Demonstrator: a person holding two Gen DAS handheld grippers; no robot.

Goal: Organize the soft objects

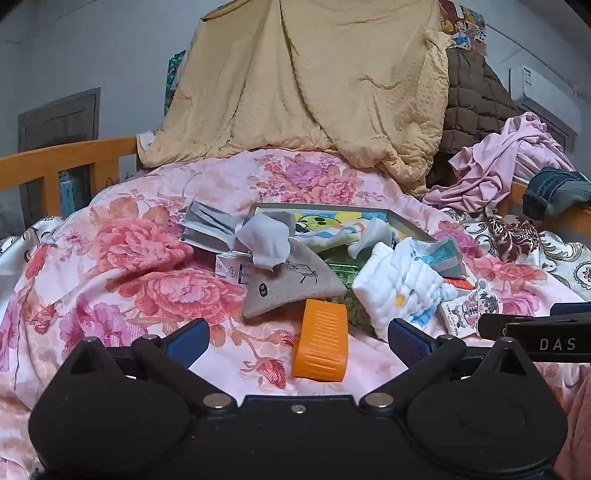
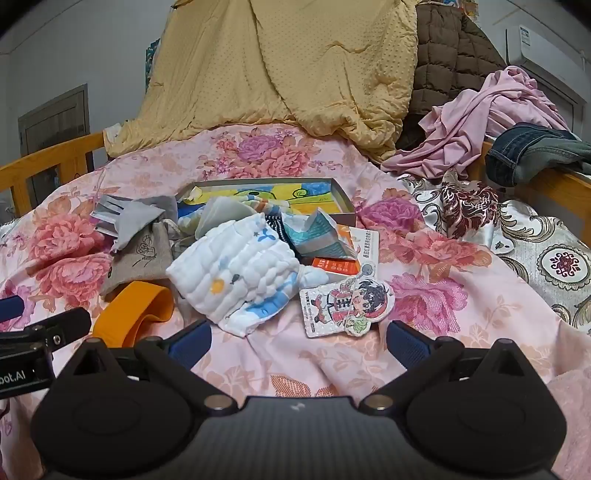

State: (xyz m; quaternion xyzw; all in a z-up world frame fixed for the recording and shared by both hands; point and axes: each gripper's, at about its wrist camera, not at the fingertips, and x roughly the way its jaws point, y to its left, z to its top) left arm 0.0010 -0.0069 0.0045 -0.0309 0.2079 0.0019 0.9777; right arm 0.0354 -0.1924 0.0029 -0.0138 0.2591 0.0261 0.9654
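Grey painted walls point(image 1: 122, 55). Dark grey panelled door point(image 1: 59, 122) in the left wall, behind an orange wooden bed rail point(image 1: 70, 155). Matching orange rail point(image 2: 546, 184) along the bed's right edge. White wall-mounted air conditioner point(image 1: 543, 92) high on the right wall. Colourful cartoon poster point(image 1: 463, 26) at the top right, partly covered. Bed covered by a pink floral quilt point(image 2: 424, 295); cream and maroon patterned satin cover point(image 2: 546, 258) at its right edge. Light is dim and even

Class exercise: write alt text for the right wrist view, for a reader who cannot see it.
An open right gripper hovers empty over a floral bedspread, facing a white quilted cloth, a cartoon card and a shallow box.
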